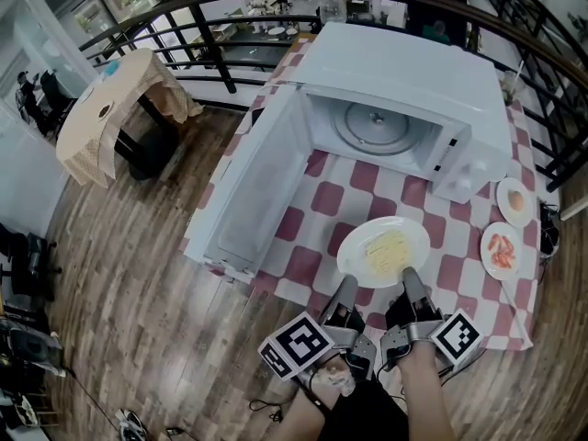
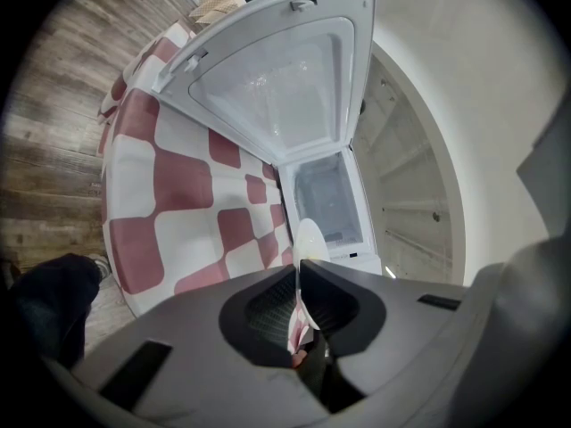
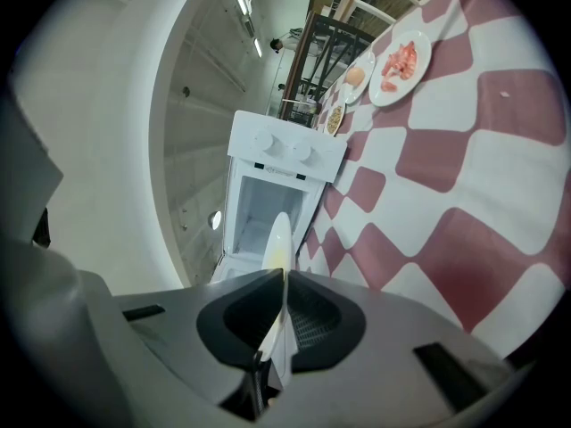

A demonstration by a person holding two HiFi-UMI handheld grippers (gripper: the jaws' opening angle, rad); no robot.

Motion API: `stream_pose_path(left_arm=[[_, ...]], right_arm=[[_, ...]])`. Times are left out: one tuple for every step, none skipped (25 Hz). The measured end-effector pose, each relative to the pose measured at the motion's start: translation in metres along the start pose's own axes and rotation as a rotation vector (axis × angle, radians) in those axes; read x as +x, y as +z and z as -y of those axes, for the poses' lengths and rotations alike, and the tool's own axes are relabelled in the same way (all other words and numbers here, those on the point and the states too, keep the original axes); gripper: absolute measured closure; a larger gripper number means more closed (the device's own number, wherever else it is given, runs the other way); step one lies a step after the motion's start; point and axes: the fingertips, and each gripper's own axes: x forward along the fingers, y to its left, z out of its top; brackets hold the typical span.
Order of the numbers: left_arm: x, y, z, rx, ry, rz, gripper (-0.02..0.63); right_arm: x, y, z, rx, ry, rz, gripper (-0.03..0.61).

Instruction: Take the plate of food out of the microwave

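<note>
A white plate point(image 1: 383, 251) with pale yellow food sits over the red-and-white checked tablecloth point(image 1: 322, 198), in front of the open white microwave point(image 1: 404, 90). My left gripper point(image 1: 347, 289) is shut on the plate's near-left rim, and my right gripper point(image 1: 412, 283) is shut on its near-right rim. In the left gripper view the plate point(image 2: 308, 239) shows edge-on, pinched between the jaws. The right gripper view shows the plate point(image 3: 277, 243) edge-on too, clamped the same way. The microwave's glass turntable point(image 1: 374, 127) is bare, and its door point(image 1: 253, 186) hangs open to the left.
Two small plates stand at the table's right edge: one with red food point(image 1: 501, 250) and one with an egg-like piece point(image 1: 514, 200). A bottle point(image 1: 331, 3) stands behind the microwave. A dark railing point(image 1: 202, 26) runs behind the table. Wooden floor lies to the left.
</note>
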Motion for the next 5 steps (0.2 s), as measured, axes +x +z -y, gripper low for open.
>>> stream_pose_path(left_arm=[[0.0008, 0.0006, 0.0002, -0.001, 0.000, 0.000, 0.572], [0.0015, 0.0011, 0.0004, -0.001, 0.000, -0.001, 0.572], [0.0020, 0.0014, 0.0004, -0.002, 0.000, -0.001, 0.572], [0.0023, 0.0017, 0.0003, -0.002, 0.001, -0.001, 0.572], [0.0025, 0.0019, 0.0002, -0.002, 0.002, -0.001, 0.572]], right_arm=[[0.0008, 0.0004, 0.0003, 0.001, -0.002, 0.000, 0.571], [0.0014, 0.0009, 0.0007, -0.001, -0.004, 0.000, 0.571], [0.0018, 0.0012, 0.0011, -0.004, -0.006, 0.000, 0.571], [0.0021, 0.0012, 0.0014, -0.005, -0.008, -0.001, 0.571], [0.0023, 0.0012, 0.0017, -0.006, -0.010, -0.001, 0.571]])
